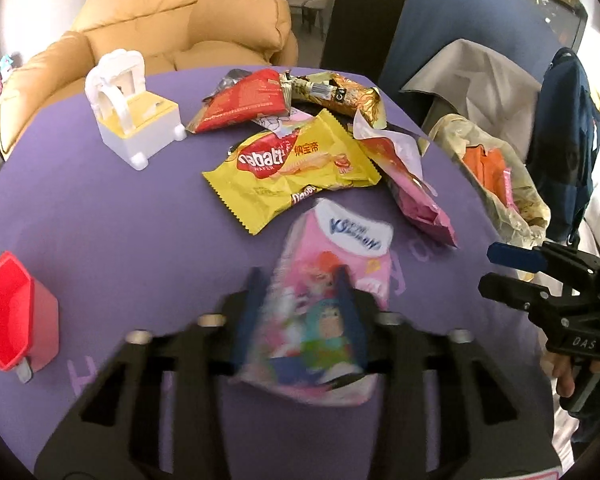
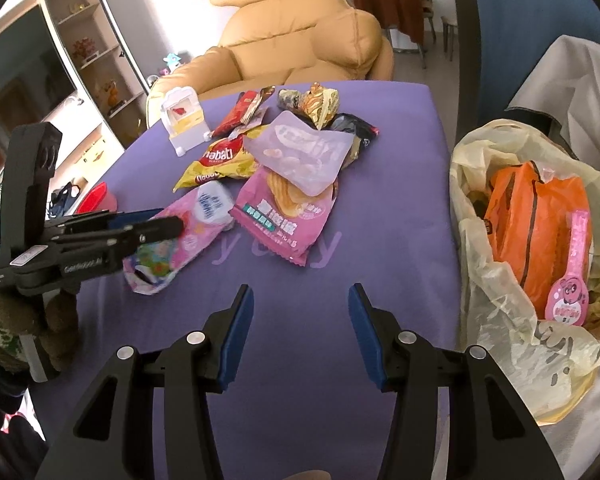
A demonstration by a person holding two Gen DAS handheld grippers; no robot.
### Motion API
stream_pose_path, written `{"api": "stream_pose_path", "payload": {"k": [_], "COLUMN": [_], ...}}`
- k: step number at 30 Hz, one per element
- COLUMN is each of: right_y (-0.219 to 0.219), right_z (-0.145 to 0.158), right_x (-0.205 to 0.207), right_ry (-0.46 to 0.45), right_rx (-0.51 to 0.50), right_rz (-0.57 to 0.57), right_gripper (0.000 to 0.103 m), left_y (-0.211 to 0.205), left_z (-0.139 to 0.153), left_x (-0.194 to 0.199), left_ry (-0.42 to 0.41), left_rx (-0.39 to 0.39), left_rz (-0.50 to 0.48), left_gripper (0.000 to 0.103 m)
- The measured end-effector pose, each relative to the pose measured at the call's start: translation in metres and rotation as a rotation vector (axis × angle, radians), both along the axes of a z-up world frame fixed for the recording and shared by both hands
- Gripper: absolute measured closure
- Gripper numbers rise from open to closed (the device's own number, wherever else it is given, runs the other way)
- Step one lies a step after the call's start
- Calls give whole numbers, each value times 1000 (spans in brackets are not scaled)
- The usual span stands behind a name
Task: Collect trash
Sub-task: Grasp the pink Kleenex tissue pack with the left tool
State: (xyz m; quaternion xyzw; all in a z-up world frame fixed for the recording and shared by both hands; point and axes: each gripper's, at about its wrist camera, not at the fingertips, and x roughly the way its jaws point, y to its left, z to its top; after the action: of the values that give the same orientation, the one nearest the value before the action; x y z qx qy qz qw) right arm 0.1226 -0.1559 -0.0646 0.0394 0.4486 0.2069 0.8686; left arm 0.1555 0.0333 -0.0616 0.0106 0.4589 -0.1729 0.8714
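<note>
In the left wrist view the left gripper (image 1: 300,304) has its jaws closed on a pink cartoon-printed wrapper (image 1: 332,280), which is blurred and seems to sit at the near middle of the purple worktop (image 1: 120,220); whether it is lifted clear cannot be told. To do this step well, I judge the grip should stay firm on the thin film and the wrapper should travel right, over the pile, to the yellowish trash bag (image 1: 496,184) at the worktop's right edge. Readable here: "nabati WAFER" on the yellow packet (image 1: 292,172), plus Chinese characters, and "DAS" on the right gripper (image 1: 512,268) at right. A white toy chair (image 1: 128,112) stands far left, a red cup (image 1: 12,312) near left. In the right wrist view the right gripper (image 2: 302,320) hovers over bare worktop (image 2: 380,200), jaws wide apart and holding nothing. The left gripper (image 2: 156,222) grips the pink wrapper (image 2: 180,240) at left. The trash bag (image 2: 480,208) at right holds an orange packet (image 2: 532,232). "nabati" shows again on the yellow packet (image 2: 220,160); the pink chip bag (image 2: 284,216) carries Chinese print too small to read.
</note>
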Motion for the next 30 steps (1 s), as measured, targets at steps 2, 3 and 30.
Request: {"api": "stream_pose_path", "payload": {"k": [2, 3, 30], "right_y": [2, 3, 29], "right_z": [-3, -4, 2], "right_x": [0, 1, 2], "right_ry": [6, 10, -72], "right_rx": [0, 0, -181], "right_rz": [5, 6, 23], "right_gripper": [56, 56, 42], "left_y": [2, 4, 59], "left_z": [0, 1, 32], "left_x": [-1, -2, -8], "left_ry": [6, 3, -76], "left_rx": [-19, -17, -42], "left_rz": [-6, -7, 135], "left_gripper": [87, 91, 96]}}
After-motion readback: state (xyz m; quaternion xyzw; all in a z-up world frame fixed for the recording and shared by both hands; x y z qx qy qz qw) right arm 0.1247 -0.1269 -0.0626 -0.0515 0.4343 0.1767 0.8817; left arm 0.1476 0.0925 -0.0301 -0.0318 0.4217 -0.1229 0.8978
